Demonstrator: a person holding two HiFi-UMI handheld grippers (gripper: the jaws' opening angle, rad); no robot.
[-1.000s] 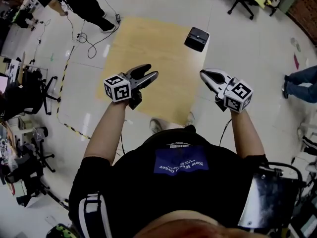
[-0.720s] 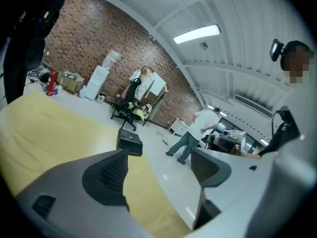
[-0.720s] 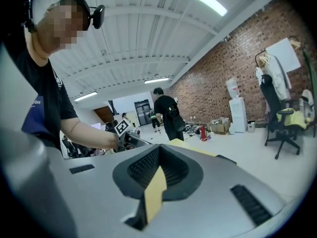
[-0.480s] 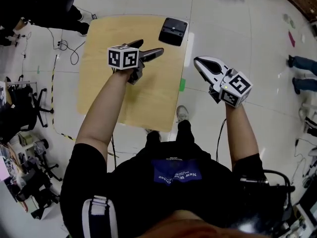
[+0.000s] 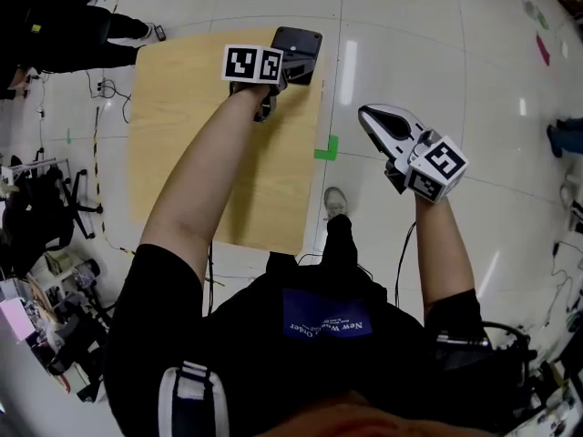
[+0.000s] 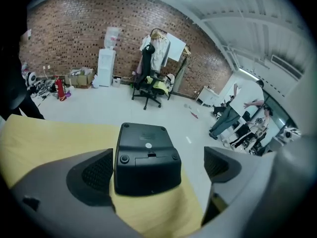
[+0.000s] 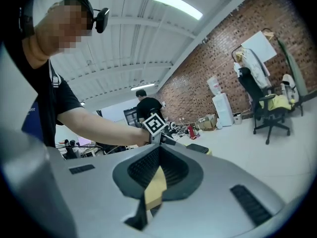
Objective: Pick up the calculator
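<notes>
The left tongs [image 6: 158, 167] had been brought forward over the wooden desk [image 5: 182, 135], set on a white floor [image 5: 410, 44]. The calculator [image 6: 147, 157] was framed by their opening jaws; the right tongs [image 7: 158, 170] were held closed.

**Clearances round the table's far right corner.** My left gripper [image 6: 158, 168], jaws opening, straddles the calculator [image 6: 147, 157]. The left pad stands just beside the calculator's edge, and a wide gap lies open on the right. Open tabletop [image 5: 182, 135] gives passage from the near and left sides. Past the corner lies open floor [image 5: 437, 53]. My right gripper [image 5: 369, 118], jaws together, hangs over that floor, apart from the table. A person [image 5: 64, 35] stands at the table's far left corner.
</notes>
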